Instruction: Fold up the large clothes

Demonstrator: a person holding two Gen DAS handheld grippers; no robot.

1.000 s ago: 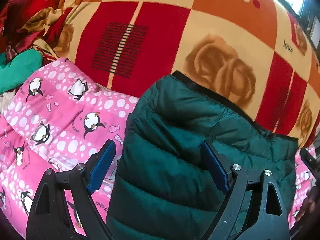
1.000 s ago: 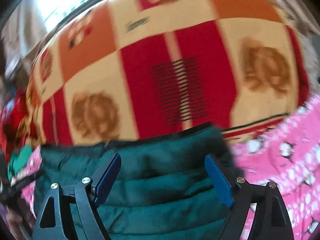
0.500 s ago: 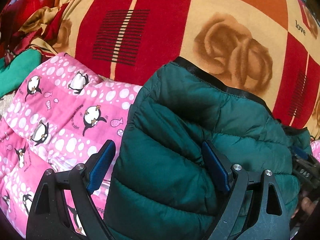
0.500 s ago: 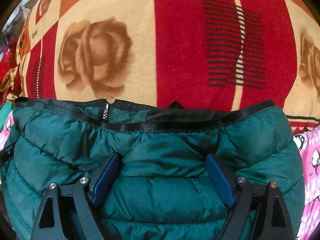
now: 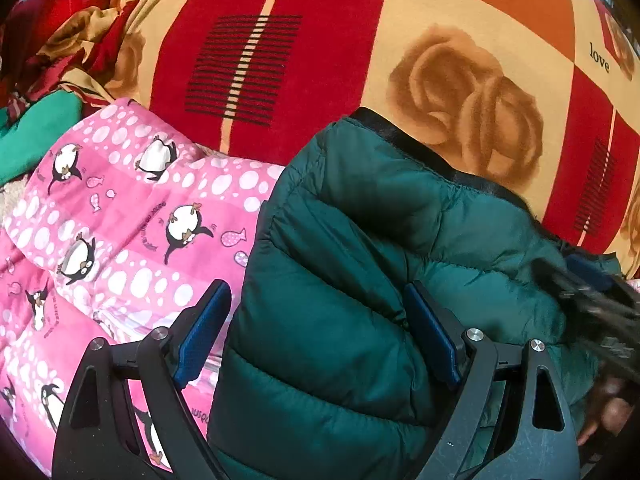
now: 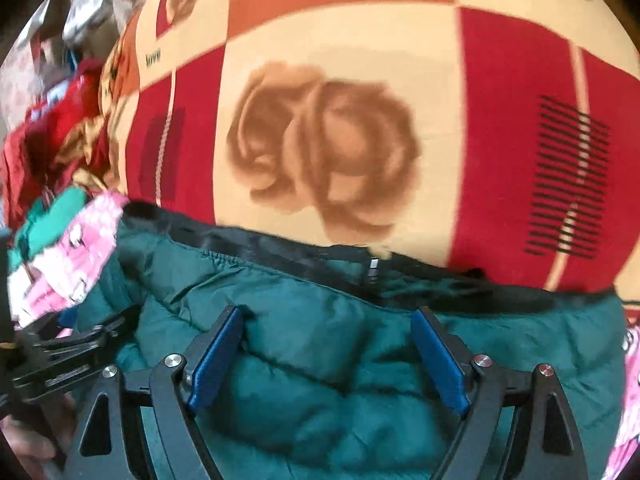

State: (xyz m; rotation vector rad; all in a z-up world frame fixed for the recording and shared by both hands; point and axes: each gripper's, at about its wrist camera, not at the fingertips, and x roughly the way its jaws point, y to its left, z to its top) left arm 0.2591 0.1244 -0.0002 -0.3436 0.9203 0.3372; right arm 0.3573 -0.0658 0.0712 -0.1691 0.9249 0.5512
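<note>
Right wrist view alone shows the green jacket's zipper pull; both grippers spread wide, gripping nothing.

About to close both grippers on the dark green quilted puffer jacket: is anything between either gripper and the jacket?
Nothing visible. The left gripper stands open over the dark green quilted puffer jacket at its edge beside the pink penguin-print quilt. The right gripper is open right over the jacket below its black trim.
</note>
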